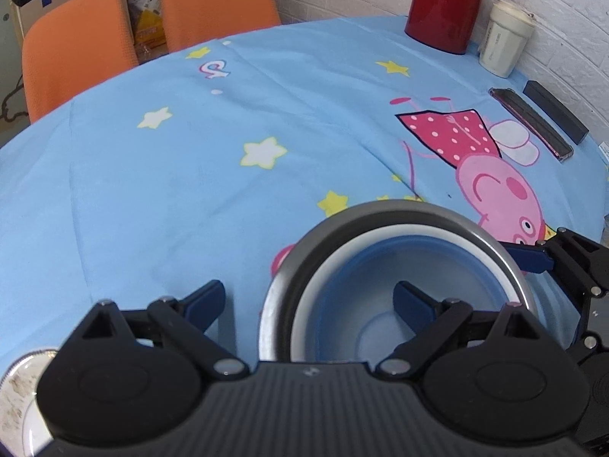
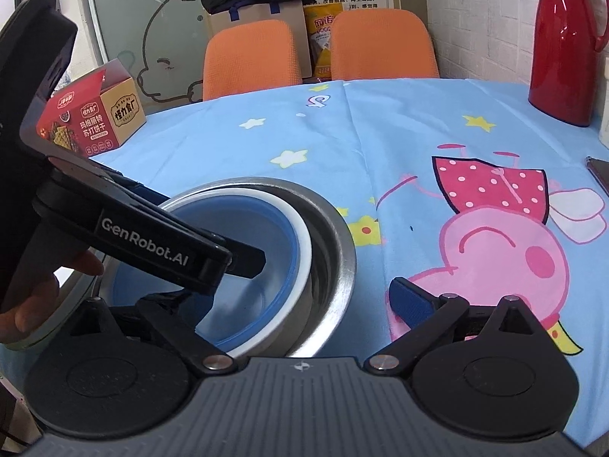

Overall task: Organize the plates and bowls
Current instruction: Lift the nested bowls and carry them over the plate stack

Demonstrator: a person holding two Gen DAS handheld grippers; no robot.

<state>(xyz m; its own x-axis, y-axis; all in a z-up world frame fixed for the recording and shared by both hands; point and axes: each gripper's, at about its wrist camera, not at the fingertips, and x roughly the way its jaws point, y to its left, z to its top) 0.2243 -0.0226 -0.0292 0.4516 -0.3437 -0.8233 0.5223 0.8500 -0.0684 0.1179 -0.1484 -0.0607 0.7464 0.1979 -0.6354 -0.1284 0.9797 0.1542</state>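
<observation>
Resting on the blue cartoon-print tablecloth [image 1: 152,198]: round steel bowl [image 1: 300,266] with blue plastic bowl [image 1: 342,304] nested inside. Left gripper [image 1: 308,299], jaws apart, straddles the rim. Right gripper [image 2: 266,304], jaws apart, likewise straddles it, gripping nothing.

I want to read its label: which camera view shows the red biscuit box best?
The right wrist view: the red biscuit box stands whole at the table's far left edge, its printed front visible. The left wrist view does not show it.
</observation>
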